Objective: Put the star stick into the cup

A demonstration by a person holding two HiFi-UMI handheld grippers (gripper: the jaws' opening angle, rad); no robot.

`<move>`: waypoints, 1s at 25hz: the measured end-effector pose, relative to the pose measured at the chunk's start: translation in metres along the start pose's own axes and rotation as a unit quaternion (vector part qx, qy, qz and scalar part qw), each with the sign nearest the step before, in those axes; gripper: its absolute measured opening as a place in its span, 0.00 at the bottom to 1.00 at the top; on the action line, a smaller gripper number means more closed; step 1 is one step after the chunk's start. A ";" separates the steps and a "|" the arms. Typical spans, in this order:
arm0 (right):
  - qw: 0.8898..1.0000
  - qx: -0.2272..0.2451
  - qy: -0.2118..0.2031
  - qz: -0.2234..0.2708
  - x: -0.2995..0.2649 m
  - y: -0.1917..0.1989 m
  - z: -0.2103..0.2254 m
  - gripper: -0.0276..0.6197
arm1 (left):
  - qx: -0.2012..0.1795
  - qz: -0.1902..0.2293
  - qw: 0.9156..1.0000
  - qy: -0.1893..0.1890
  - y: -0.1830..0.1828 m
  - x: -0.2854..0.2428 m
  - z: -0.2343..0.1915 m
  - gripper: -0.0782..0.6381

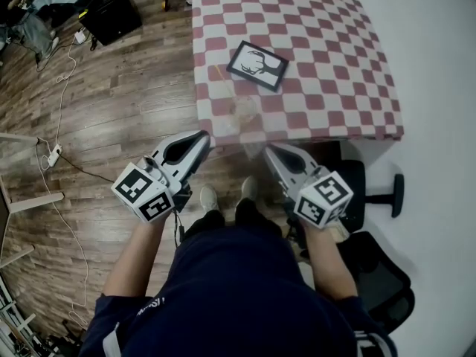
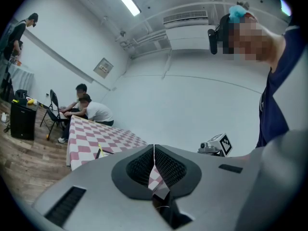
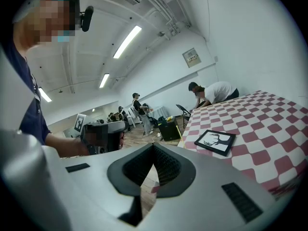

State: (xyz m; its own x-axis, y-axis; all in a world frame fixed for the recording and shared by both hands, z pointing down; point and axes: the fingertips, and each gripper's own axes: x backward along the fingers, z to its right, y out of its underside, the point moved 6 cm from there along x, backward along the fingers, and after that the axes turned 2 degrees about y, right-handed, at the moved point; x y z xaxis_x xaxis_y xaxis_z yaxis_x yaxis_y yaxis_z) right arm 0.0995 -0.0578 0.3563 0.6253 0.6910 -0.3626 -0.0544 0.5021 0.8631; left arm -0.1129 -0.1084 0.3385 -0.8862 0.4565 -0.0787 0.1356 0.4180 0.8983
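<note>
A clear cup (image 1: 244, 111) stands near the front edge of the checkered table (image 1: 335, 58); it is faint in the head view. A thin yellow stick (image 1: 217, 73) lies left of the framed picture, and it shows again as the stick (image 2: 99, 151) in the left gripper view. Its star end is too small to make out. My left gripper (image 1: 206, 136) is held just off the table's front edge, left of the cup, jaws closed on nothing. My right gripper (image 1: 269, 151) hangs below that edge, right of the cup, also shut and empty. Both jaw pairs meet in their own views: left gripper (image 2: 154, 147), right gripper (image 3: 153, 144).
A black-framed deer picture (image 1: 257, 65) lies mid-table, also seen as the picture (image 3: 215, 142). A black office chair (image 1: 375, 192) stands at the right under the table edge. A black box (image 1: 111, 10) and cables (image 1: 56, 151) sit on the wooden floor at the left. People (image 2: 89, 110) sit at the table's far end.
</note>
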 end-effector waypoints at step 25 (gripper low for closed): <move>0.999 0.014 -0.029 -0.002 0.003 -0.004 -0.006 0.07 | -0.020 -0.010 1.000 -0.001 -0.002 -0.007 0.015 0.16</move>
State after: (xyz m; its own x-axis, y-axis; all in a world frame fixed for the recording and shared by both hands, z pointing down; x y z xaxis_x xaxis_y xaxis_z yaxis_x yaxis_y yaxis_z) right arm 0.0968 -0.0544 0.3498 0.6703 0.6572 -0.3446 -0.0317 0.4893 0.8716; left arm -0.1007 -0.1007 0.3306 -0.8876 0.4499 -0.0987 0.0991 0.3958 0.9130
